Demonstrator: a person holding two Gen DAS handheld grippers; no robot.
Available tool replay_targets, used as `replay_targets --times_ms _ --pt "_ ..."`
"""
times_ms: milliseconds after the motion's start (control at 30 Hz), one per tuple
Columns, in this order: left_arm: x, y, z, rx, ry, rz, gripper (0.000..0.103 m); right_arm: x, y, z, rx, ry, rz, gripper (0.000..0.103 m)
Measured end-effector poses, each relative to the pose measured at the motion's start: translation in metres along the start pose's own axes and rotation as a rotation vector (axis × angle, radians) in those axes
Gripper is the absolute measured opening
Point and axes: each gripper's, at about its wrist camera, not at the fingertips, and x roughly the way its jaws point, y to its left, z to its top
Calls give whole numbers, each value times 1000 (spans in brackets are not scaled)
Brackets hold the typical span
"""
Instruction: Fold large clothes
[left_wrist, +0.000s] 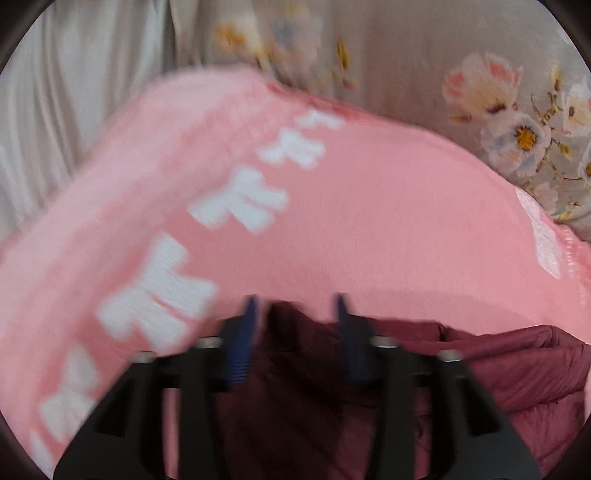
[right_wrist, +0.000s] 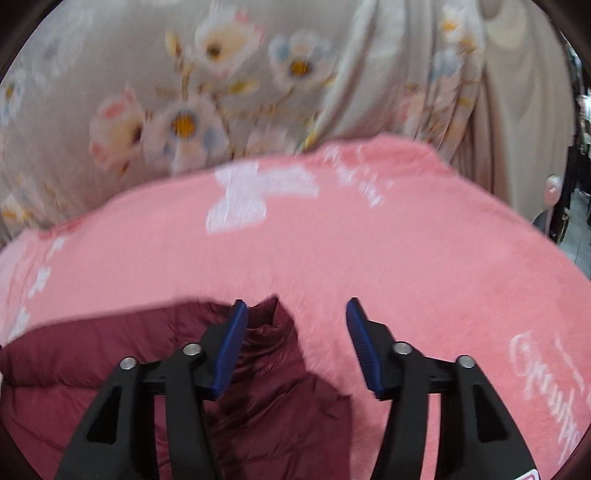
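**Maroon jacket beneath both grippers, its length running across the line of reach**

Nearest the lenses, the left gripper (left_wrist: 297, 306) is seen with its blue pads parted; a dark peak of the maroon quilted jacket (left_wrist: 517, 376) rises in the gap, but motion blur leaves it unclear whether the pads touch it. The right gripper (right_wrist: 295, 310) is likewise spread wide, with nothing clamped. A pointed corner of the jacket (right_wrist: 266, 354) lies against the inner face of its left pad (right_wrist: 232, 347), while bare blanket shows under the other pad.

The jacket is spread low in both views, directly under the fingers. Its bulk extends rightward in the left wrist view and leftward in the right wrist view, so the long axis is judged to run between the two grippers, each standing at one end. Neither arm is clearly nearer.

Beyond it, the pink bow-patterned blanket (left_wrist: 369, 206) carries the garment. Farthest back, a floral sheet (right_wrist: 258, 74) is draped.
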Motion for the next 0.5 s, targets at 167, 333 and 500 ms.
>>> replay_targets --times_ms 167,333,500 --pt "-74 4 23 27 -205 33 85 -48 10 11 -17 -70 114 21" --pt "-70 -46 22 51 -42 -177 56 -52 90 0 -186 18 258 2" --pt "-26 -103 -7 123 109 -231 35 -29 160 -24 -296 110 326 1"
